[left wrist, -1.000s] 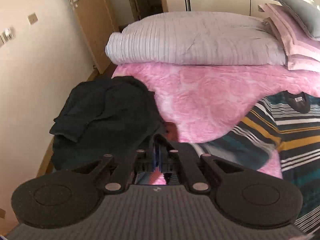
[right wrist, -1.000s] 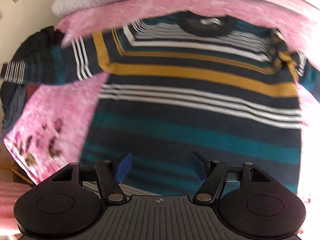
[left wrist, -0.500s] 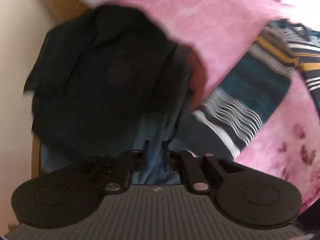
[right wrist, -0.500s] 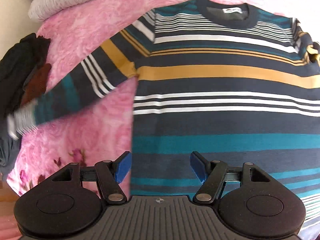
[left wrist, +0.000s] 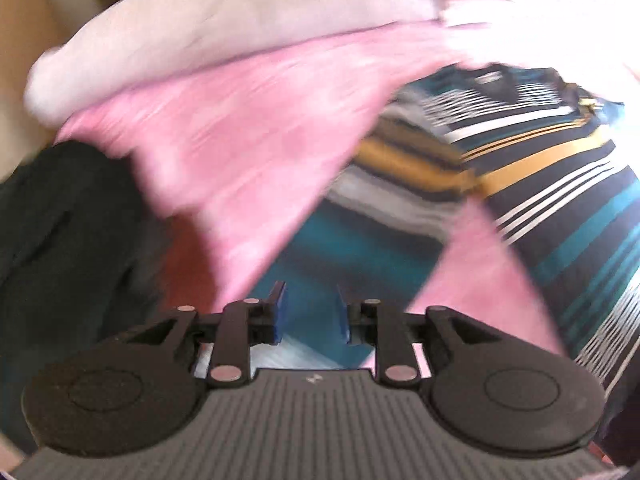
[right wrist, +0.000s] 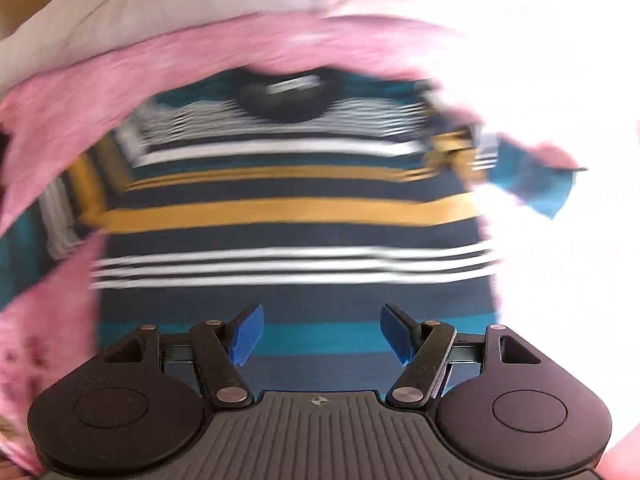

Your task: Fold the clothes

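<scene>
A striped sweater [right wrist: 288, 208], navy with teal, white and mustard bands, lies flat on the pink bed cover [right wrist: 80, 92], collar at the far side. My right gripper [right wrist: 320, 332] is open and empty above the sweater's lower body. In the left wrist view the sweater's left sleeve [left wrist: 360, 240] stretches out toward me. My left gripper [left wrist: 310, 310] is open over the sleeve's end, with nothing between the blue pads. Both views are motion-blurred.
A pile of dark clothes [left wrist: 60, 240] lies at the left edge of the bed, with a reddish piece [left wrist: 184, 256] beside it. A pale folded quilt [left wrist: 220, 28] lies at the head of the bed. Strong glare whitens the right side.
My left gripper was shut half a second ago and has opened; it has swung right from the dark pile to the sleeve. My right gripper stays open over the sweater's body.
</scene>
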Motion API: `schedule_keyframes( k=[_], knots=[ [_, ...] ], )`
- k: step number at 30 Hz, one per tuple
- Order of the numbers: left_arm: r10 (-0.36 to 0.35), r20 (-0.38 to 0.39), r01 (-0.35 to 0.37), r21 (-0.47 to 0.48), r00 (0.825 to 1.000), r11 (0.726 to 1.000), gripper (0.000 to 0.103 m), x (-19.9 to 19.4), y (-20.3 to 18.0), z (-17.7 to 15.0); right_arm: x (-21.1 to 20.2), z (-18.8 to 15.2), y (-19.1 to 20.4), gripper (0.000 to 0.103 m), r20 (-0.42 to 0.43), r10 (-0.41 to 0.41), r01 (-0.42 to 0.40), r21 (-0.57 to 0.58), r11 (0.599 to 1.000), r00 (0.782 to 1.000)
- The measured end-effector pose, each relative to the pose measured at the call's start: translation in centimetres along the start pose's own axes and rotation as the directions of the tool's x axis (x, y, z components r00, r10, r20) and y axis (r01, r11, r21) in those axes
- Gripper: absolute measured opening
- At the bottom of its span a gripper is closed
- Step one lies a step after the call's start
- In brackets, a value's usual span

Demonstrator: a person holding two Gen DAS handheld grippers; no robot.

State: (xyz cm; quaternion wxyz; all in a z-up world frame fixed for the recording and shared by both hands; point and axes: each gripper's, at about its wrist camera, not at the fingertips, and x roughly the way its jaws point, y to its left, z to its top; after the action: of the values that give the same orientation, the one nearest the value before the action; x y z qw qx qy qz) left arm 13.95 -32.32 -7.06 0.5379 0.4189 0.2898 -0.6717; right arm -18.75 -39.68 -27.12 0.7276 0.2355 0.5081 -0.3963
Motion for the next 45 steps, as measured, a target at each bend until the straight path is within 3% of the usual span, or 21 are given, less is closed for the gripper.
schedule_keyframes(
  k=[4, 9, 13, 17, 20, 24, 30, 33, 35, 36, 37, 38, 39, 41, 43, 45],
  knots=[
    [-0.004, 0.006, 0.004, 0.058, 1.000, 0.998, 0.025, 1.4, -9.3, 4.8, 0.8, 0.8, -11.5, 0.068, 0.047, -0.078, 0.079, -0.025, 0.997, 0.996],
    [-0.015, -0.032, 0.019, 0.139, 0.999, 0.990, 0.026, 2.6, -22.7, 9.5, 3.6, 3.5, -26.1, 0.068, 0.079, -0.047, 0.045, 0.020, 0.999, 0.996],
    [-0.066, -0.053, 0.076, 0.219, 0.996, 0.973, 0.037, 2.7, -32.7, 13.1, 5.8, 6.5, -34.9, 0.068, 0.087, -0.013, 0.013, 0.006, 1.000, 0.996],
    [-0.108, -0.079, 0.126, 0.271, 0.991, 0.954, 0.039, 4.4, -38.9, 16.2, 8.3, 8.7, -40.4, 0.068, 0.097, 0.013, -0.011, -0.029, 1.000, 0.995],
    [-0.110, -0.108, 0.138, 0.301, 0.988, 0.944, 0.039, 5.9, -41.5, 17.6, 10.3, 9.4, -43.1, 0.068, 0.100, 0.038, -0.033, -0.051, 0.998, 0.994],
    [-0.093, -0.135, 0.129, 0.285, 0.986, 0.950, 0.039, 7.2, -42.9, 18.6, 13.6, 10.1, -44.8, 0.068, 0.079, 0.069, -0.062, -0.089, 0.994, 0.994],
    [-0.064, -0.196, 0.117, 0.270, 0.979, 0.956, 0.041, 8.0, -43.8, 18.1, 18.6, 11.9, -44.0, 0.068, 0.045, 0.185, -0.168, -0.250, 0.954, 0.982],
    [-0.048, -0.216, 0.105, 0.262, 0.975, 0.959, 0.041, 8.2, -43.9, 17.6, 20.3, 12.3, -43.7, 0.068, 0.009, 0.252, -0.241, -0.265, 0.934, 0.968],
    [-0.043, -0.221, 0.101, 0.258, 0.974, 0.961, 0.041, 8.3, -44.0, 17.5, 20.6, 12.4, -43.4, 0.067, 0.001, 0.255, -0.245, -0.265, 0.932, 0.967],
    [-0.048, -0.217, 0.106, 0.265, 0.975, 0.958, 0.041, 8.3, -44.2, 17.7, 20.5, 12.5, -43.4, 0.051, 0.001, 0.247, -0.238, -0.257, 0.937, 0.969],
    [-0.053, -0.213, 0.111, 0.272, 0.976, 0.956, 0.041, 8.4, -44.4, 17.9, 20.4, 12.5, -43.5, 0.042, 0.003, 0.240, -0.232, -0.242, 0.942, 0.971],
    [-0.058, -0.210, 0.116, 0.279, 0.976, 0.953, 0.041, 8.4, -44.6, 18.1, 20.2, 12.6, -43.8, 0.009, 0.004, 0.247, -0.241, -0.211, 0.947, 0.969],
    [-0.063, -0.206, 0.121, 0.286, 0.977, 0.951, 0.041, 8.5, -44.8, 18.2, 19.7, 12.5, -44.5, 0.010, 0.014, 0.251, -0.246, -0.159, 0.956, 0.968],
    [-0.073, -0.198, 0.131, 0.300, 0.977, 0.945, 0.041, 8.6, -45.2, 18.6, 17.4, 11.8, -46.0, 0.010, 0.085, 0.176, -0.171, -0.070, 0.983, 0.981],
    [-0.083, -0.191, 0.141, 0.314, 0.978, 0.939, 0.041, 8.7, -45.6, 19.0, 14.5, 10.1, -48.4, 0.010, 0.142, 0.049, -0.057, 0.049, 0.997, 0.989],
    [-0.093, -0.183, 0.150, 0.328, 0.979, 0.933, 0.041, 8.8, -46.0, 19.4, 12.1, 7.7, -50.8, 0.010, 0.150, -0.069, 0.040, 0.183, 0.982, 0.986]
  ],
)
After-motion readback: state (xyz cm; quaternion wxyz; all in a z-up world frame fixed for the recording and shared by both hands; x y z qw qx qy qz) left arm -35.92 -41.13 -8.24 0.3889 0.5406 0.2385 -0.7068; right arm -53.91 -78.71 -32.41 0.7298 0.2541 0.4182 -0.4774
